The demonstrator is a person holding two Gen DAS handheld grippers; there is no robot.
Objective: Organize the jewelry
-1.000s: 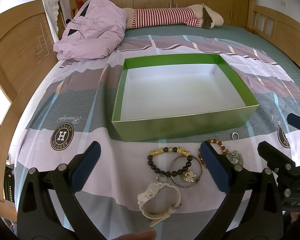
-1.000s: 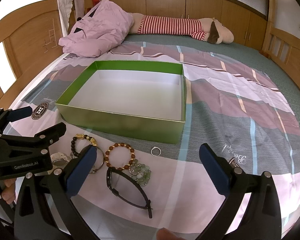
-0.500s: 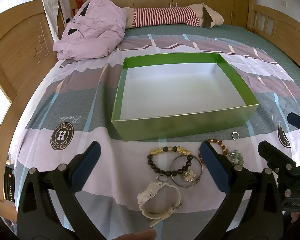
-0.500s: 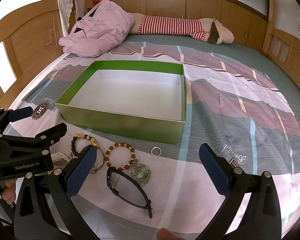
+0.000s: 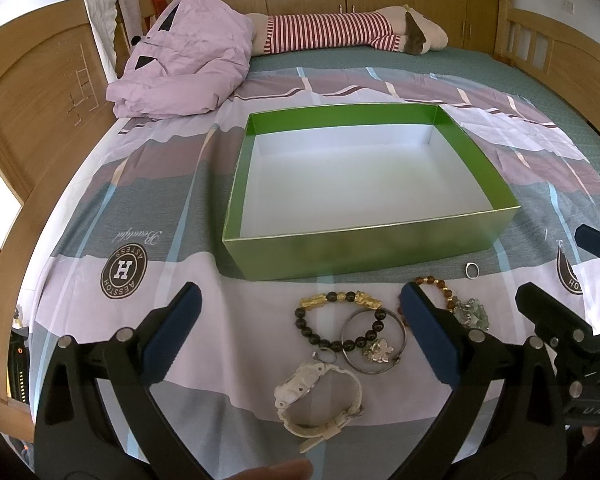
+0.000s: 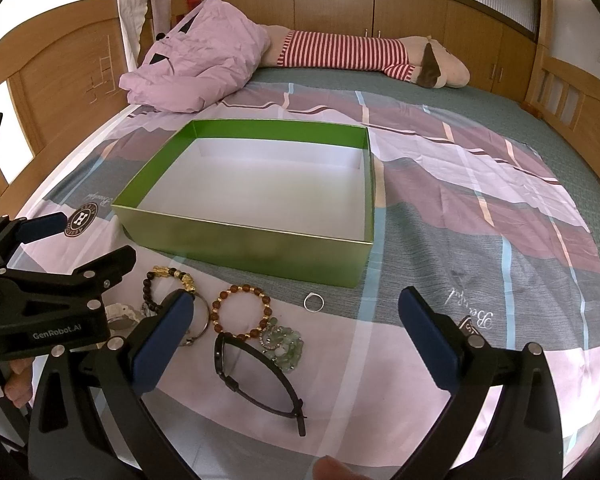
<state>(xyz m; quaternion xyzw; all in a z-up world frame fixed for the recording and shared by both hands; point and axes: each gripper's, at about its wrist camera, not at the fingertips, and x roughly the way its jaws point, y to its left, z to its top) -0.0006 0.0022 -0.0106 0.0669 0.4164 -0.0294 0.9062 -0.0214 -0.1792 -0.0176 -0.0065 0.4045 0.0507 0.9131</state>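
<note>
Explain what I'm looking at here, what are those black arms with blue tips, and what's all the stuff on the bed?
Those are two hand-held grippers, each with a camera looking along its fingers. One picture comes from the left gripper, the other from the right gripper. Both are open and hold nothing. On the bedspread sits an empty green box. In front of it lies jewelry: a white watch, a dark bead bracelet, an amber bead bracelet, a black band and a small ring.

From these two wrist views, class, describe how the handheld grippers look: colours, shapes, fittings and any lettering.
Both the left gripper and the right gripper are matte black plastic frames. Each has two splayed arms ending in flat dark-blue pads, fixed with round silver bolts. Seen from the right wrist, the left gripper's body carries white "GenRobot.AI" lettering.
</note>
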